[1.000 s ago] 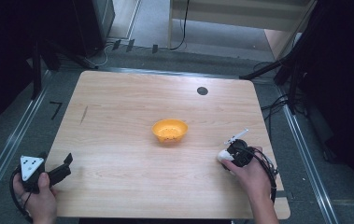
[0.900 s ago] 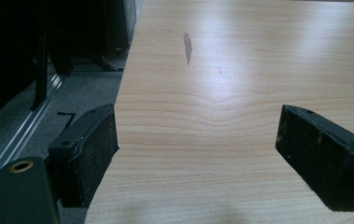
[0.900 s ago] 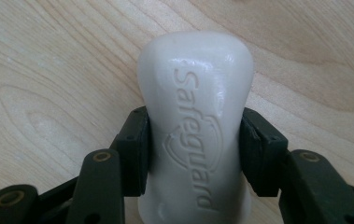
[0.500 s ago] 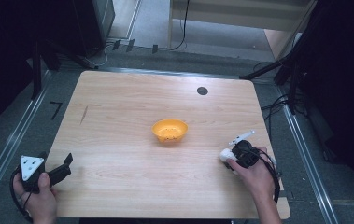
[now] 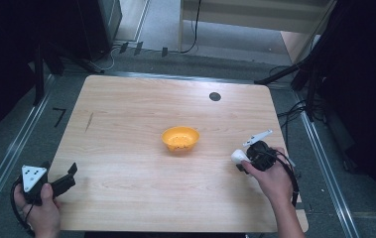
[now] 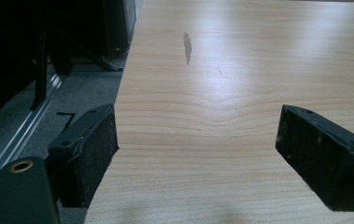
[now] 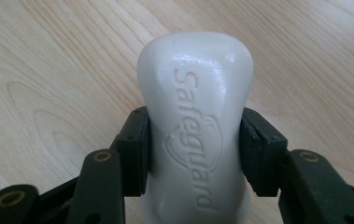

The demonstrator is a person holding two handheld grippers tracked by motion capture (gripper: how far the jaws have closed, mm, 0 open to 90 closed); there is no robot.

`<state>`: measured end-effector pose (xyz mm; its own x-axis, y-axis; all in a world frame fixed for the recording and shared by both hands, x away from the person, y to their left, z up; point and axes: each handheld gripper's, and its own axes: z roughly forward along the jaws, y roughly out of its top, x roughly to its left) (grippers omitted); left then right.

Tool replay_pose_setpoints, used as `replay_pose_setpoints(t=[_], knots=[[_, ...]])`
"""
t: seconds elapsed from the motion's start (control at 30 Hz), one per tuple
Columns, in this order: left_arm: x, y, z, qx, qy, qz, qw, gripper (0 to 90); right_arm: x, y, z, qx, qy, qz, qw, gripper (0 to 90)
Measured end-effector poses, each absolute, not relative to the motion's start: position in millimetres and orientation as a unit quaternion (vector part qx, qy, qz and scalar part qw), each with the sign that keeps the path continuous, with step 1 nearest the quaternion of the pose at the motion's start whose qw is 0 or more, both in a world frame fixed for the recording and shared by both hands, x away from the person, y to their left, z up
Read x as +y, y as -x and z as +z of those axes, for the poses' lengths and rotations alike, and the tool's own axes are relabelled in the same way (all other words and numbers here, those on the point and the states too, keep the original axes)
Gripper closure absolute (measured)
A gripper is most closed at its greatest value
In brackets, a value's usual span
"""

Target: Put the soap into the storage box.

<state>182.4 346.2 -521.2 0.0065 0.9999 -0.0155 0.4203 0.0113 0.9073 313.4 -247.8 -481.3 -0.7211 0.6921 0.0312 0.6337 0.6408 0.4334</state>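
A white bar of soap [image 7: 195, 126] stamped "Safeguard" sits between the black jaws of my right gripper [image 7: 195, 154], which is shut on its narrow waist. In the high view the soap [image 5: 238, 156] pokes out to the left of the right gripper [image 5: 249, 159], low over the table's right side. An orange bowl [image 5: 180, 138] stands near the middle of the wooden table [image 5: 126, 114], left of the soap. My left gripper [image 5: 69, 174] hovers at the near left corner, open with nothing between its pads [image 6: 88, 154].
A dark round grommet [image 5: 215, 96] sits in the tabletop near the far edge. A dark streak [image 6: 187, 45] marks the wood on the left side. Grey floor and metal rails run along both sides of the table, with cables beyond the right edge.
The right hand with the soap has shifted slightly, a little nearer the table's right front. The left hand and the bowl have stayed put.
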Motion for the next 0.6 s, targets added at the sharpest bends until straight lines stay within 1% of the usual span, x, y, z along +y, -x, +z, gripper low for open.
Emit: replay_pose_setpoints(t=[0.6], knots=[[347,-182,-521,0.596,-0.595,0.374,0.389,13.2,-211,-340,-465,0.923,-0.315,0.208,0.066,51.2]])
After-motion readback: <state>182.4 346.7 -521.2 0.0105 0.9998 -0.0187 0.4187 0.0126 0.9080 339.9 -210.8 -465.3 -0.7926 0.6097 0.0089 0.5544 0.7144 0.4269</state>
